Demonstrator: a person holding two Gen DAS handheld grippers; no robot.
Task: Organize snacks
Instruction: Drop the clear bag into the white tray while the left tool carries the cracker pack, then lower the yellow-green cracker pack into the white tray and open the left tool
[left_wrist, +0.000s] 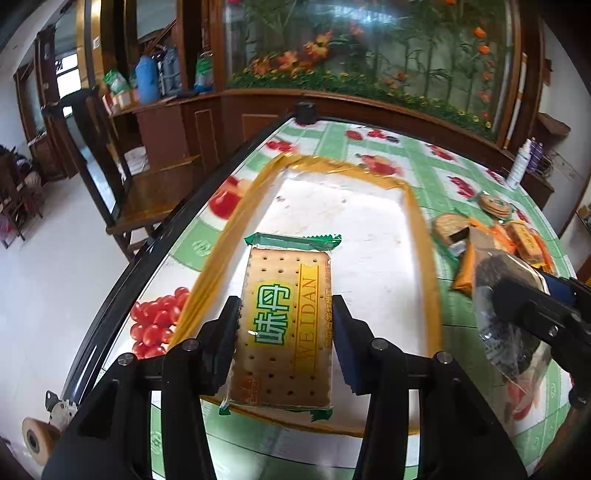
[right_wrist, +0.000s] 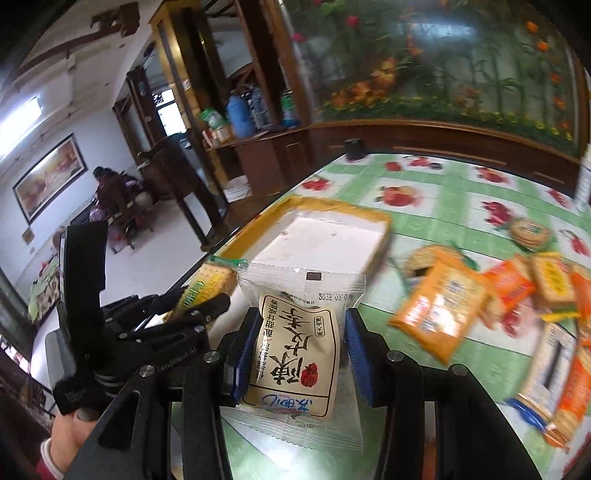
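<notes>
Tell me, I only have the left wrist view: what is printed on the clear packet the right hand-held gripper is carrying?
Observer: The clear packet has a cream label with dark brush characters and a red seal.
Operator: Is it gripped?
Observer: Yes, the right hand-held gripper is shut on its sides.
Operator: More snacks beyond my right edge?
Observer: Yes, a blue-edged cracker pack lies on the tablecloth.
</notes>
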